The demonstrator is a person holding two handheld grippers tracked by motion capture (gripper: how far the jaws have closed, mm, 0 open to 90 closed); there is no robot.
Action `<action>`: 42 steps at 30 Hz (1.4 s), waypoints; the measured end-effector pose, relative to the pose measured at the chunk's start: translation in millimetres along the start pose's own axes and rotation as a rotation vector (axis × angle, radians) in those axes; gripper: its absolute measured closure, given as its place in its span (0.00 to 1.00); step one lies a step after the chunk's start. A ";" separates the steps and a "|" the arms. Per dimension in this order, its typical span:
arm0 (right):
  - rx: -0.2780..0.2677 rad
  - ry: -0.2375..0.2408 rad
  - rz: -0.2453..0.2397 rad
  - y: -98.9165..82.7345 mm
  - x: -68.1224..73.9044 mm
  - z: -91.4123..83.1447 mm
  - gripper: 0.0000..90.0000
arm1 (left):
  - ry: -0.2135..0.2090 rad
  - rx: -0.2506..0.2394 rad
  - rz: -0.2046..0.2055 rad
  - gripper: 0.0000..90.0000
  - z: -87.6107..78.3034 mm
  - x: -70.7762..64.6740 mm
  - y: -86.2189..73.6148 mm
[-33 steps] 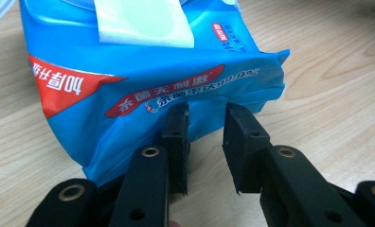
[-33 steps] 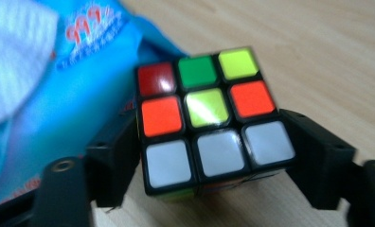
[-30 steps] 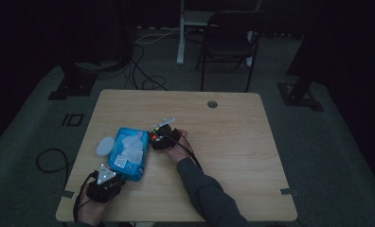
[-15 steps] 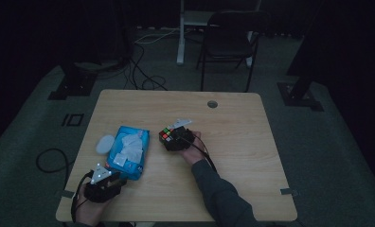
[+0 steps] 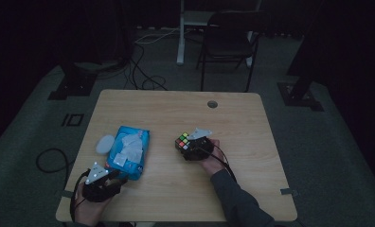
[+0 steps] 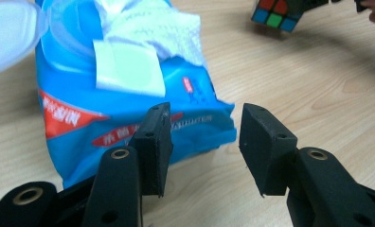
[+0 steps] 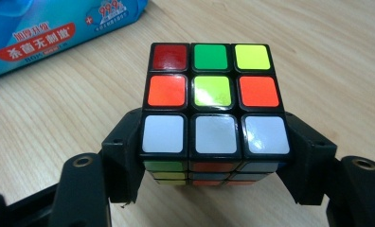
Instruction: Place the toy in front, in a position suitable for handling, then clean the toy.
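Your right hand-held gripper (image 7: 214, 189) clamps the puzzle cube (image 7: 213, 101); your left hand-held gripper (image 6: 204, 142) has just been opening.

On the worktop (image 5: 252, 118), the blue wipes pack (image 5: 129, 151) lies left of centre, its white lid (image 5: 105, 143) flipped open beside it. The cube sits right of it, well apart, a little above the wood. The left jaws stand wide at the pack's near corner with nothing between them. The room around is dark; the cube's underside stays hidden.

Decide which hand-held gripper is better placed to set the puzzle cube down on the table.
Right. The right hand-held gripper is shut on the puzzle cube; the left hand-held gripper stands open beside the blue wipes pack.
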State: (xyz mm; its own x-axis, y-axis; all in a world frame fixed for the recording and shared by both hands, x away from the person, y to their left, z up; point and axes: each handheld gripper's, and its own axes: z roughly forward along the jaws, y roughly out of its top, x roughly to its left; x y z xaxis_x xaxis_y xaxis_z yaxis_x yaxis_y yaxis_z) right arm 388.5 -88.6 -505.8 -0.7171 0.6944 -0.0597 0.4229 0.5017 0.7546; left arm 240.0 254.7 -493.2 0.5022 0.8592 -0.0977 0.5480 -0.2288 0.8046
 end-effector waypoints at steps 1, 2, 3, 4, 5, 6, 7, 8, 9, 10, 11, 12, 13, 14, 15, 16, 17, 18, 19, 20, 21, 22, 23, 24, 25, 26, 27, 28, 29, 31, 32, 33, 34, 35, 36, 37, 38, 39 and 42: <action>0.001 0.002 0.005 -2.0 -0.7 -0.5 0.38 | 0.001 0.000 0.007 0.61 0.2 0.1 2.1; 0.003 0.004 0.011 -3.7 -1.3 -0.9 0.38 | 0.003 -0.002 0.011 0.61 0.7 -0.1 4.3; 0.007 0.006 0.018 -5.2 -1.5 -1.2 0.38 | 0.006 -0.003 0.019 0.61 1.3 -0.2 6.8; 0.008 0.003 0.016 -6.5 -1.4 -1.2 0.38 | 0.008 -0.007 0.028 0.60 2.0 -0.3 9.5; 0.013 0.000 0.018 -7.5 -0.9 -1.5 0.38 | 0.012 -0.013 0.039 0.60 2.7 -0.5 12.2; 0.013 0.003 0.016 -8.4 -1.0 -1.5 0.38 | 0.015 -0.020 0.051 0.60 3.3 -0.3 15.2; 0.015 0.006 0.020 -9.2 -1.0 -1.5 0.38 | 0.018 -0.029 0.055 0.60 4.7 0.2 18.1; 0.020 0.004 0.022 -9.9 -0.8 -1.5 0.38 | 0.022 -0.030 0.063 0.60 6.2 1.4 21.4; 0.023 0.001 0.020 -10.6 -0.8 -1.3 0.38 | 0.023 -0.036 0.066 0.59 8.5 2.3 24.7; 0.023 0.002 0.023 -11.4 -1.0 -1.0 0.38 | 0.025 -0.037 0.069 0.59 10.6 3.4 28.2; 0.026 0.005 0.030 -12.3 -1.2 -0.8 0.38 | 0.027 -0.040 0.076 0.59 12.5 4.5 31.8; 0.029 0.003 0.034 -13.0 -1.3 -0.6 0.38 | 0.029 -0.046 0.079 0.58 14.8 5.4 35.4; 0.032 0.000 0.034 -14.0 -1.4 -0.5 0.38 | 0.033 -0.045 0.088 0.58 16.6 6.1 39.0; 0.032 0.001 0.036 -14.8 -1.5 -0.3 0.38 | 0.038 -0.046 0.098 0.58 18.6 6.3 42.5; 0.033 0.002 0.038 -15.6 -1.8 -0.1 0.38 | 0.042 -0.044 0.107 0.58 20.6 6.4 45.9; 0.033 0.003 0.040 -16.5 -2.2 0.5 0.38 | 0.048 -0.042 0.117 0.57 22.4 6.6 49.2; 0.037 0.004 0.041 -17.3 -2.8 0.8 0.38 | 0.050 -0.042 0.124 0.57 24.2 6.8 52.2; 0.038 0.004 0.043 -18.1 -3.2 1.2 0.38 | 0.055 -0.041 0.131 0.57 26.1 7.1 55.0; 0.038 0.002 0.044 -18.9 -3.5 1.6 0.38 | 0.060 -0.037 0.137 0.56 27.7 7.4 57.6; 0.038 0.002 0.048 -19.7 -3.7 1.8 0.38 | 0.061 -0.035 0.141 0.56 29.3 8.0 59.9; 0.038 0.003 0.047 -20.4 -4.2 2.0 0.38 | 0.063 -0.032 0.143 0.55 30.9 8.8 62.0; 0.036 0.005 0.048 -20.9 -4.6 1.9 0.38 | 0.065 -0.029 0.146 0.55 32.6 9.5 63.8; 0.035 0.005 0.052 -21.3 -4.7 1.8 0.38 | 0.070 -0.025 0.150 0.55 34.2 10.2 65.4; 0.033 0.006 0.054 -21.6 -5.0 1.9 0.38 | 0.071 -0.022 0.152 0.55 35.8 11.1 66.8; 0.033 0.007 0.056 -21.9 -5.1 1.9 0.38 | 0.073 -0.019 0.154 0.55 37.3 11.9 68.0; 0.032 0.007 0.056 -22.0 -5.1 1.9 0.38 | 0.077 -0.014 0.160 0.54 38.7 13.2 69.1; 0.031 0.007 0.054 -22.1 -5.2 1.9 0.38 | 0.081 -0.012 0.158 0.54 40.1 14.2 69.9; 0.030 0.007 0.054 -22.3 -5.2 1.9 0.38 | 0.084 -0.008 0.157 0.54 41.4 15.4 70.7; 0.030 0.007 0.054 -22.3 -5.2 1.9 0.38 | 0.084 -0.008 0.157 0.54 41.4 15.4 70.7; 0.028 0.009 0.053 -22.6 -5.4 1.9 0.38 | 0.089 -0.003 0.152 0.52 46.3 18.9 72.6; 0.028 0.009 0.053 -22.6 -5.4 1.9 0.38 | 0.089 -0.003 0.152 0.51 46.3 18.9 72.6; 0.028 0.008 0.053 -22.7 -5.1 1.8 0.38 | 0.087 0.000 0.153 0.51 47.7 19.3 73.2; 0.028 0.008 0.053 -22.8 -5.2 1.8 0.38 | 0.090 0.002 0.155 0.50 49.2 19.3 73.9; 0.027 0.008 0.054 -22.9 -5.2 1.8 0.38 | 0.094 0.007 0.165 0.50 50.5 19.5 74.8; 0.026 0.008 0.055 -23.0 -5.1 1.8 0.38 | 0.093 0.009 0.169 0.49 52.2 19.4 75.6; 0.026 0.008 0.055 -23.1 -5.2 1.7 0.38 | 0.093 0.015 0.170 0.49 53.9 19.3 76.5; 0.026 0.009 0.054 -23.1 -5.3 1.7 0.38 | 0.093 0.020 0.172 0.49 55.8 19.6 77.3; 0.026 0.010 0.053 -23.1 -5.3 1.6 0.38 | 0.092 0.023 0.174 0.49 57.9 19.9 78.1; 0.030 0.014 0.050 -23.1 -5.6 1.2 0.38 | 0.090 0.042 0.176 0.49 63.6 21.9 80.0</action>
State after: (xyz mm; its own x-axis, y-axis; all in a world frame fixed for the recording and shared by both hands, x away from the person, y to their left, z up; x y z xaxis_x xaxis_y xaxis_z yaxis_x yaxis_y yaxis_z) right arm 383.4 -103.5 -523.7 -0.7023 0.7117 -0.0137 0.4742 0.4821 0.7366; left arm 337.4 226.1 -468.2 0.5319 0.8413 0.0967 0.4854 -0.3965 0.7792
